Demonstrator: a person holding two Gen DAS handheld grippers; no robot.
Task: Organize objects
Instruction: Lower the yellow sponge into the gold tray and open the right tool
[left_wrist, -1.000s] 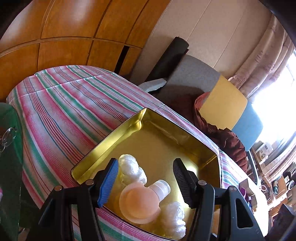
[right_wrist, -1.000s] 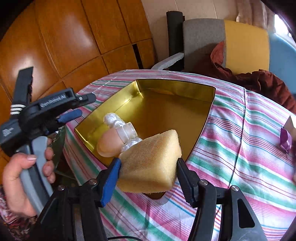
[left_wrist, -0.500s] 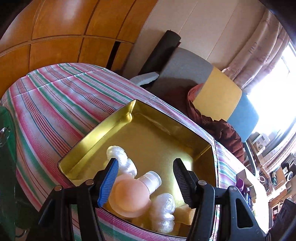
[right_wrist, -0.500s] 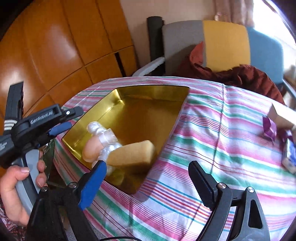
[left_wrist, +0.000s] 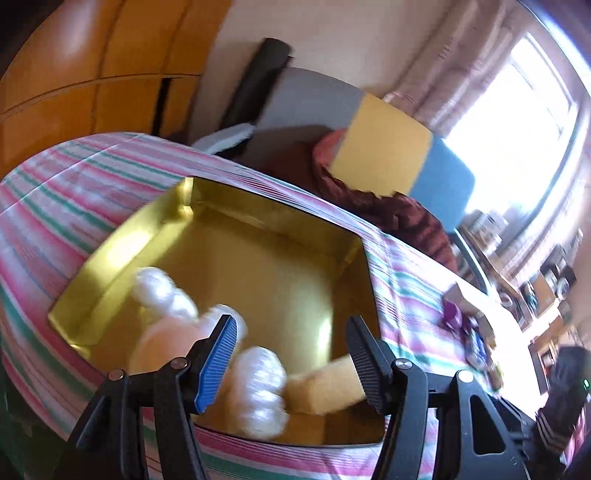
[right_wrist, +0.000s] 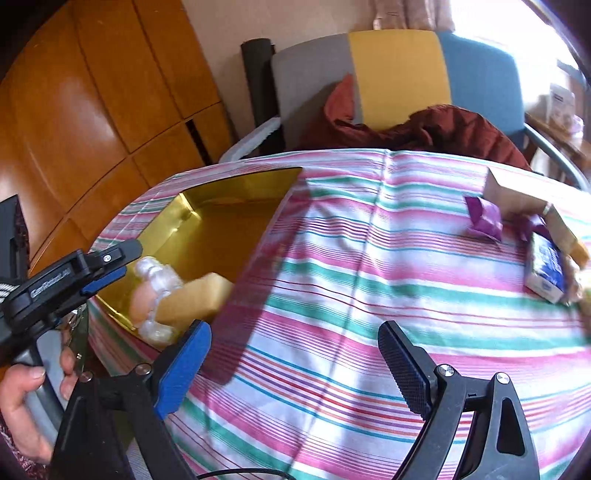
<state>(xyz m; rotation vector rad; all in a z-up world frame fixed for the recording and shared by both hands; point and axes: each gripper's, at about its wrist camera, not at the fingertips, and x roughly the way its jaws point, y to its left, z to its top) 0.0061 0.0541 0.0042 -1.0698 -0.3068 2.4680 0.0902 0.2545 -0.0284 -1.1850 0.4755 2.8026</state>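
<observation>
Striped tablecloth (right_wrist: 351, 258); gold tin (left_wrist: 122, 240), perhaps cartons (right_wrist: 546, 269).

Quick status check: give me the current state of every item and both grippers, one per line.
Gold tin: open, lidless, on the striped cloth.
Sponge: inside the tin, released.
Peach bottle: lying in the tin.
Plastic-wrapped bundles: in the tin beside the bottle.
Blue-and-white box: on the cloth, outside the tin.
Left gripper: open, empty.
Right gripper: opening, nothing between the fingers.

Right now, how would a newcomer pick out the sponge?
Find the gold tin on the striped tablecloth. In its near corner lies the sponge, beside the bubble wrap. It is the only yellow, flat-sided block there.
</observation>
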